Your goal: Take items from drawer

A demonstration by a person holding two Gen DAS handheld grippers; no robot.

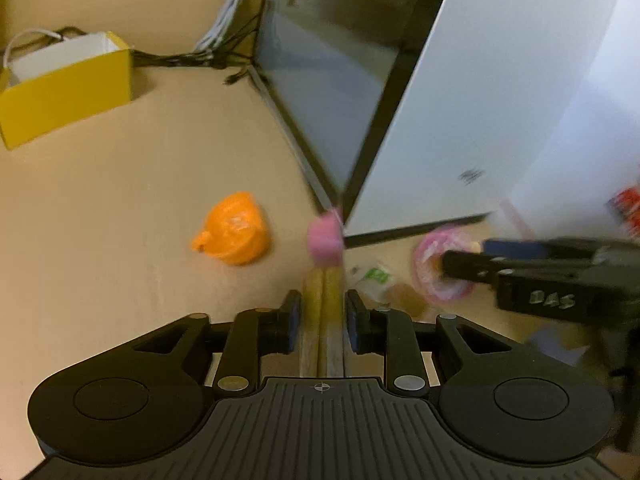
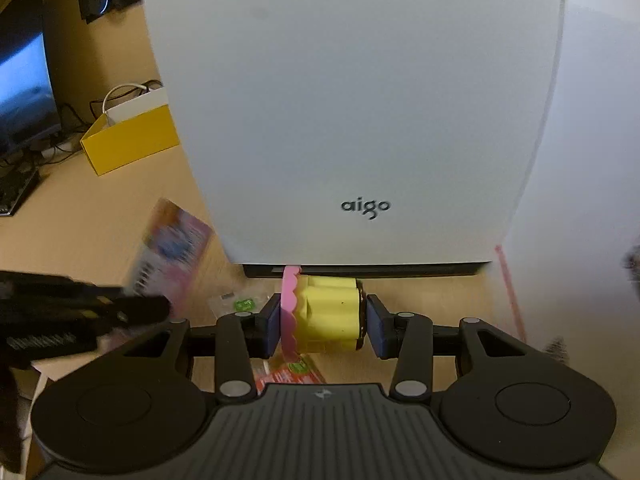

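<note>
My left gripper (image 1: 322, 316) has two yellow sticks (image 1: 323, 320) with a pink cap (image 1: 325, 240) between its pads; a thin gap shows on each side, so the jaws stand open around them. My right gripper (image 2: 322, 320) has a yellow block with a pink scalloped disc (image 2: 326, 320) between its pads, with a small gap at the right pad: open. Both hover over the wooden tabletop (image 1: 140, 184). The left wrist view shows the right gripper (image 1: 464, 258) at the right edge beside the pink disc (image 1: 436, 276). The left gripper (image 2: 152, 310) appears blurred at the left of the right wrist view.
A white "aigo" case (image 2: 352, 120) stands just ahead, a dark monitor (image 1: 320, 80) beside it. An orange bag (image 1: 234, 236), a yellow box (image 1: 68, 88), cables (image 1: 228, 16), a colourful packet (image 2: 172, 244) and small wrappers (image 2: 240, 304) lie on the table.
</note>
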